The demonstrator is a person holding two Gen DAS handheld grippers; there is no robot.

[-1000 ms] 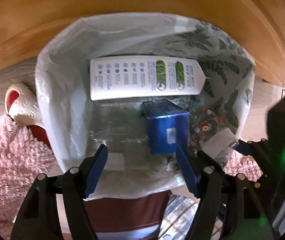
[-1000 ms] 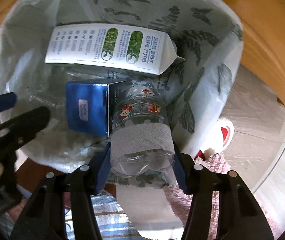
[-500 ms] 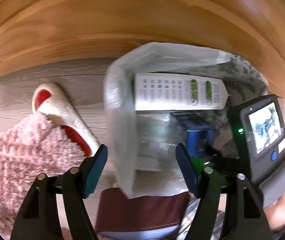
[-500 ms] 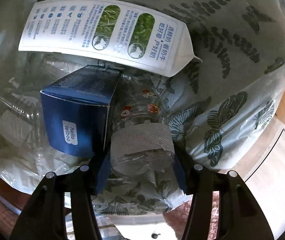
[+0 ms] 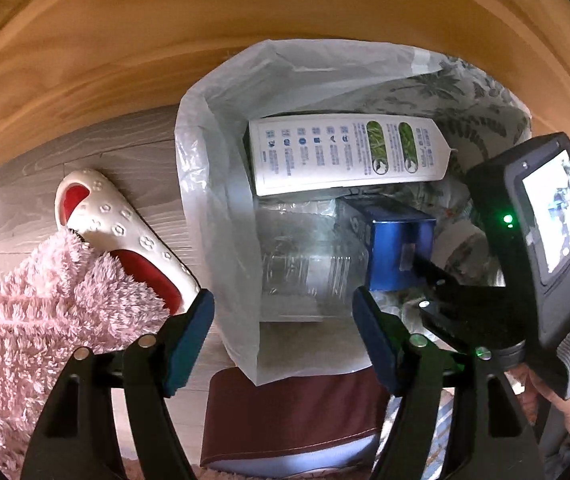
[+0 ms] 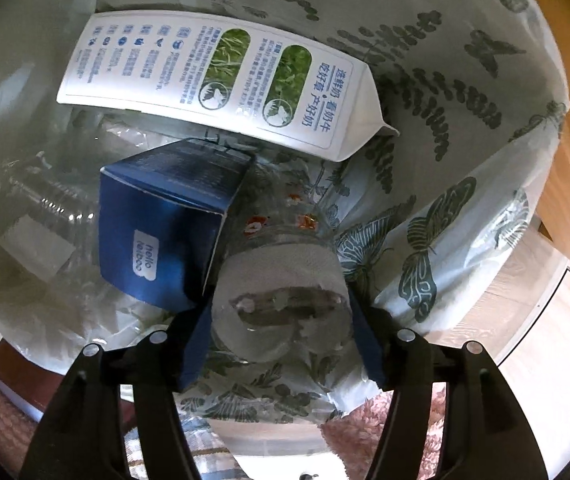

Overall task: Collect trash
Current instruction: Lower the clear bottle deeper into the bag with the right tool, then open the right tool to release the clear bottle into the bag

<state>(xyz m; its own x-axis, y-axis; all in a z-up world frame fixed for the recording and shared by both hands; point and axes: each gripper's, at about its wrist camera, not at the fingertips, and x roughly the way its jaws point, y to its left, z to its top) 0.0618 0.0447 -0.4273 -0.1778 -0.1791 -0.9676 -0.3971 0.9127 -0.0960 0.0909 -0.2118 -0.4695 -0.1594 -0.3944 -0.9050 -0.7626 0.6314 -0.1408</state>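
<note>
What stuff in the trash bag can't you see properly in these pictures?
- Clear bottle, right wrist view: its far end is hidden behind the blue box; the right gripper covers its sides.
- Crumpled clear plastic, left wrist view: too see-through to identify.
- Milk carton, left wrist view: print too small to read.
- Bag bottom: buried under trash.

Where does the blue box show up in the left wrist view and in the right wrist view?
Left wrist: the blue box sits right of centre, inside the trash bag, just above the left gripper.
Right wrist: left of centre, beside the clear bottle clamped in the right gripper.
Shared landmark: the white milk carton, just above the box in both.
</note>
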